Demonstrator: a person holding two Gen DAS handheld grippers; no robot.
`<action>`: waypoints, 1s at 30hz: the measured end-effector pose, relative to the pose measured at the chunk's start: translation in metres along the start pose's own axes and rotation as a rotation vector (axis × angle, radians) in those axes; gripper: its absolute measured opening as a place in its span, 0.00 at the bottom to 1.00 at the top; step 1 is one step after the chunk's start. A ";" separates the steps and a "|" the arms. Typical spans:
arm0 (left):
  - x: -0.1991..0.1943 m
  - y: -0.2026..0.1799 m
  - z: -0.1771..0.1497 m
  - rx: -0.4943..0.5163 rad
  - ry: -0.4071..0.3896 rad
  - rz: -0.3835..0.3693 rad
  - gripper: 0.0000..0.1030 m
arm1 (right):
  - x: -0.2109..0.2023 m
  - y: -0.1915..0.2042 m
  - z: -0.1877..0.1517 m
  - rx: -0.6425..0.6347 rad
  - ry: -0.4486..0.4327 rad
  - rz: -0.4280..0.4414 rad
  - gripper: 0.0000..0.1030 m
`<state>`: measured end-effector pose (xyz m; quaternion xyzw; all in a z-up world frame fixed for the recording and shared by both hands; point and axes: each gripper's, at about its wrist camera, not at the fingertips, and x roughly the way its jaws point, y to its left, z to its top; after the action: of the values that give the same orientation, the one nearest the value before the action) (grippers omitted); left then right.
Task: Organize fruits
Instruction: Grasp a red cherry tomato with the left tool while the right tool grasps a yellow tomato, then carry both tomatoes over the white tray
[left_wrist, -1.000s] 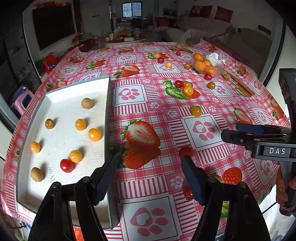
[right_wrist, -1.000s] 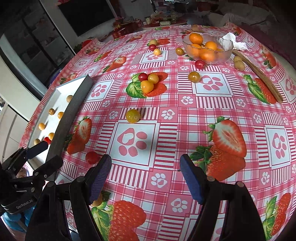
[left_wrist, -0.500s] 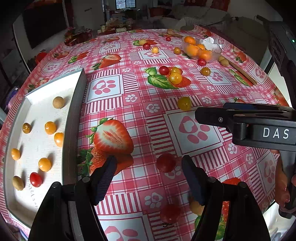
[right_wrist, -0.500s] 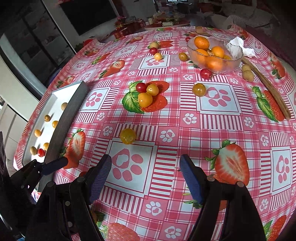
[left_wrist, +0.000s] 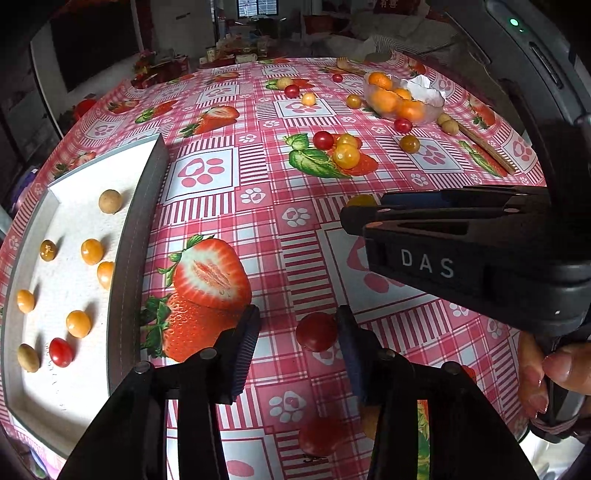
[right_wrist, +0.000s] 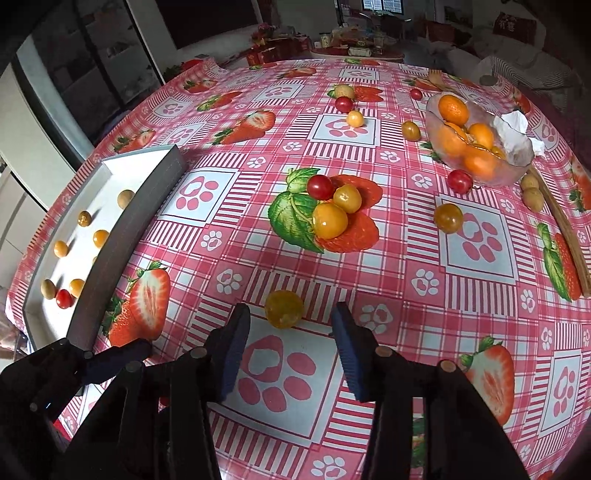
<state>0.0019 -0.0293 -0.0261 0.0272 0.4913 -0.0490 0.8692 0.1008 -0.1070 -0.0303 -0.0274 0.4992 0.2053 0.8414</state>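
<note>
Closing on a red cherry tomato (left_wrist: 316, 331), the left gripper (left_wrist: 297, 338) touches it with one pad only; an off-centre squeeze could squirt it away. Right gripper (right_wrist: 290, 338) jaws are closing around a yellow tomato (right_wrist: 283, 308) sitting at the fingertips, untouched; it may roll clear. Both fruits lie on the tablecloth (right_wrist: 399, 273), outside the tray (left_wrist: 129, 243).

A: Where does the left wrist view look from?

B: Just behind its own fingers, steeply down and forward, close over the tablecloth (left_wrist: 280, 177). The tray (left_wrist: 129, 236) lies left of the tool, the right gripper (left_wrist: 354, 218) crosses from the right.

A: And the right wrist view?

B: Same tilt, equally near, facing the same way. Both share the tray (right_wrist: 122, 236), the glass bowl (right_wrist: 480, 147) far ahead, and the scattered fruit between.
</note>
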 end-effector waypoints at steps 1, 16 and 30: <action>-0.001 -0.001 0.000 0.006 -0.004 -0.001 0.25 | 0.001 0.002 0.000 -0.015 -0.002 -0.018 0.25; -0.020 0.004 -0.006 -0.008 -0.051 -0.067 0.21 | -0.026 -0.030 -0.025 0.107 -0.016 0.082 0.22; -0.052 0.044 -0.018 -0.088 -0.103 -0.051 0.21 | -0.044 -0.034 -0.038 0.142 -0.016 0.115 0.22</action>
<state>-0.0348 0.0194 0.0089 -0.0258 0.4481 -0.0508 0.8921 0.0637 -0.1614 -0.0173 0.0627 0.5065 0.2176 0.8320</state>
